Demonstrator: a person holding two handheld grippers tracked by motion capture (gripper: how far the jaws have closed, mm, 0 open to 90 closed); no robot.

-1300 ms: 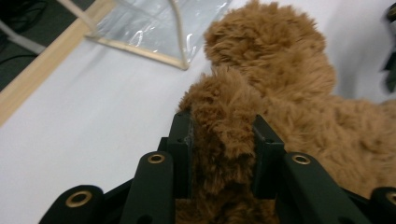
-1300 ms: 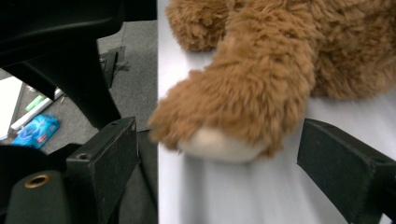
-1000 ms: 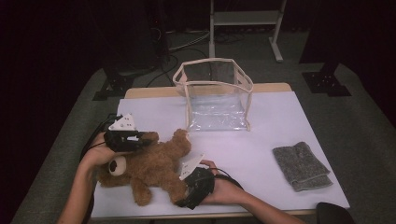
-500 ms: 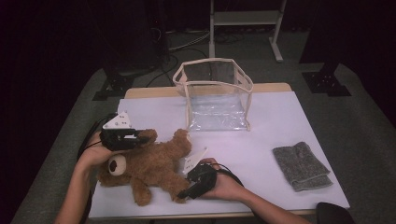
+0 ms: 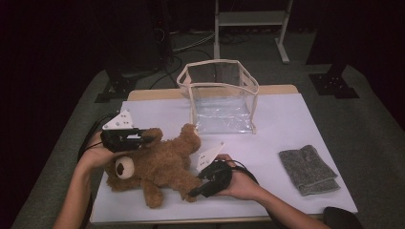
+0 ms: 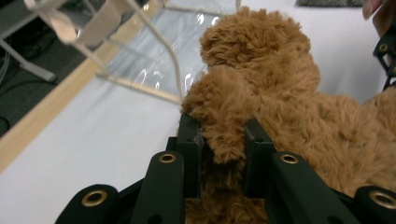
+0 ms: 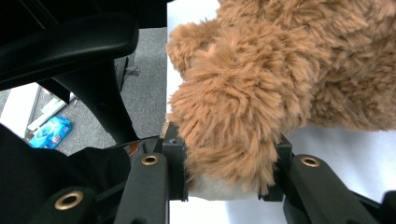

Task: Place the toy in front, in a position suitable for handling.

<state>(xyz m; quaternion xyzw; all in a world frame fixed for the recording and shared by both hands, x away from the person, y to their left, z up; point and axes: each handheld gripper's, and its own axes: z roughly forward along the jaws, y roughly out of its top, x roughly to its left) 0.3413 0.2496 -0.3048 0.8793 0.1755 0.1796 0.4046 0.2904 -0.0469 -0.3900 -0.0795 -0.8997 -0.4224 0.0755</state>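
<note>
The counter [image 5: 286, 119] carried a white sheet over most of its top, with a strip of bare wood showing along the far edge. A clear bag [image 5: 220, 98] with cream trim stood upright and open-topped at the far middle of the counter. The bag [image 6: 154, 46] also appeared in the left gripper view, beyond the bear.

The bear [image 5: 155, 164], a brown plush toy, lay at the near left of the counter, head toward the left and one arm raised toward the bag. It lay near the bag but apart from it.

A grey cloth [image 5: 308, 169], folded, lay flat at the near right, well apart from the bear.

The left gripper [image 5: 143, 140] sat at the far left side of the bear, level, pointing right. In the left gripper view, its jaws were clamped narrowly on a tuft-covered limb of the bear [image 6: 261, 93], with fur bulging up between the pads.

The right gripper [image 5: 196, 192] sat at the near right side of the bear, pointing left and down toward a leg. In the right gripper view, its jaws had just been closing, and a leg of the bear [image 7: 243, 102] filled the gap between them, with fur pressed against both pads. The jaws stood wider than those of the left gripper.

Each gripper was held in one of the person's hands, with forearms entering from the near edge.
</note>
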